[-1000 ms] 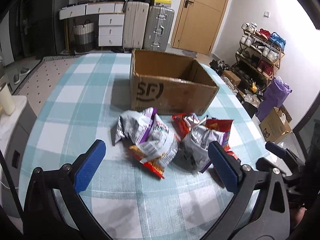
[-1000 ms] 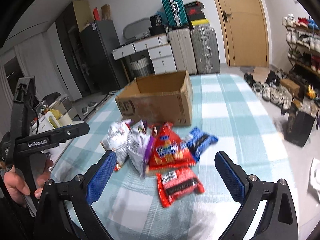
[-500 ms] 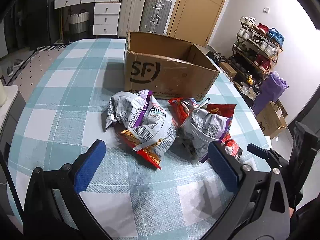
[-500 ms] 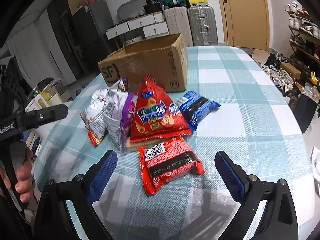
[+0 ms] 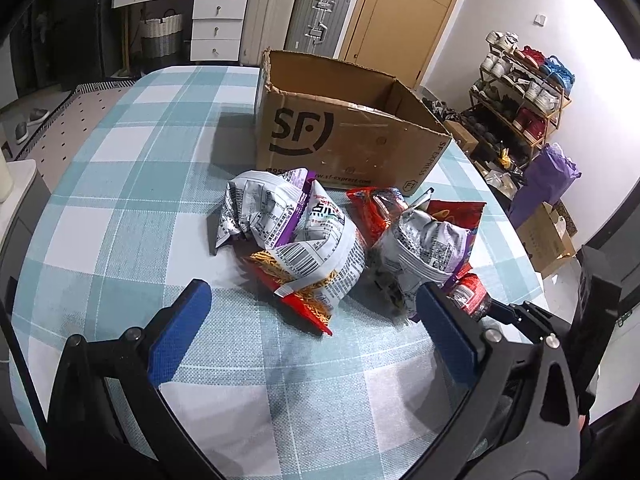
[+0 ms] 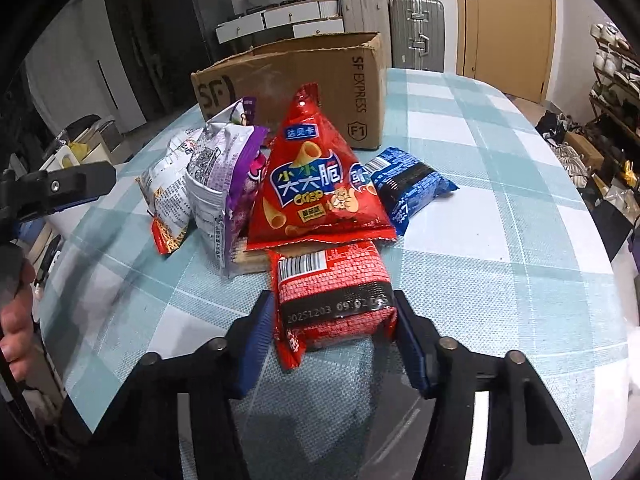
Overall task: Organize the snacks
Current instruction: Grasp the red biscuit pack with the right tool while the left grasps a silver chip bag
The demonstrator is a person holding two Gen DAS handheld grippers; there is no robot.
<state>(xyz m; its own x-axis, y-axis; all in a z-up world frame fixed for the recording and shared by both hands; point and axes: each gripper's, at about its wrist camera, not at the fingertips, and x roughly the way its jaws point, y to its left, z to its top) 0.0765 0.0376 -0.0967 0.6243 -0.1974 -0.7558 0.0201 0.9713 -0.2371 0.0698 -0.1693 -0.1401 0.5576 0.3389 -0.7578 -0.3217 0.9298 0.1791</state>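
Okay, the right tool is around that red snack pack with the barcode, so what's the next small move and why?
Probably finish closing the right tool on the red snack pack, then lift it. Its blue pads sit on both sides of the pack, which still lies on the table, and the open cardboard box stands just behind the pile.

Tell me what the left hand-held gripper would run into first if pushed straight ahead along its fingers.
Most likely the white and purple snack bag lying on the red noodle-print packet: it sits centered ahead of the open left hand-held gripper. The cardboard box stands behind the pile. Depth is hard to judge through the fisheye.
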